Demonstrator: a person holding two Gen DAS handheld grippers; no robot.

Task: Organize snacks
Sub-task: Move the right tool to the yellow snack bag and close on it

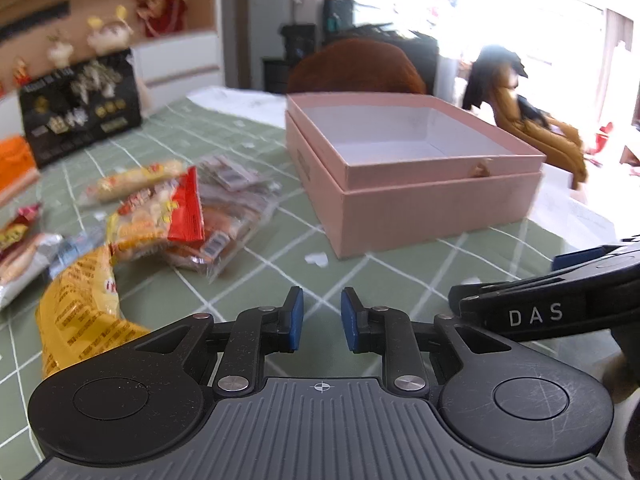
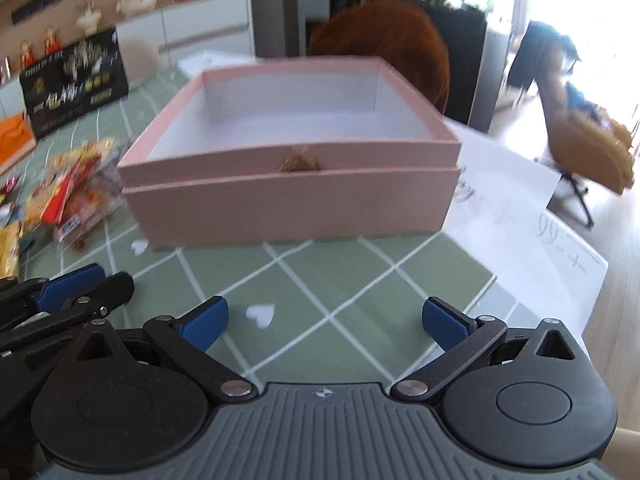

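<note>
A pink open box (image 1: 432, 200) with a white empty inside stands on the green checked tablecloth; it also shows in the right wrist view (image 2: 292, 200). Several snack packets (image 1: 160, 216) lie in a loose pile left of the box, with a yellow bag (image 1: 80, 304) nearest me; the pile shows in the right wrist view (image 2: 68, 196). My left gripper (image 1: 322, 318) is empty, its jaws a narrow gap apart, low over the cloth in front of the box. My right gripper (image 2: 325, 320) is wide open and empty, right of the left one.
A black printed box (image 1: 80, 116) and an orange item (image 1: 16, 164) stand at the back left. A brown chair back (image 2: 380, 40) is behind the box. White paper (image 2: 520, 208) lies at the table's right edge. Shelves with figurines line the far wall.
</note>
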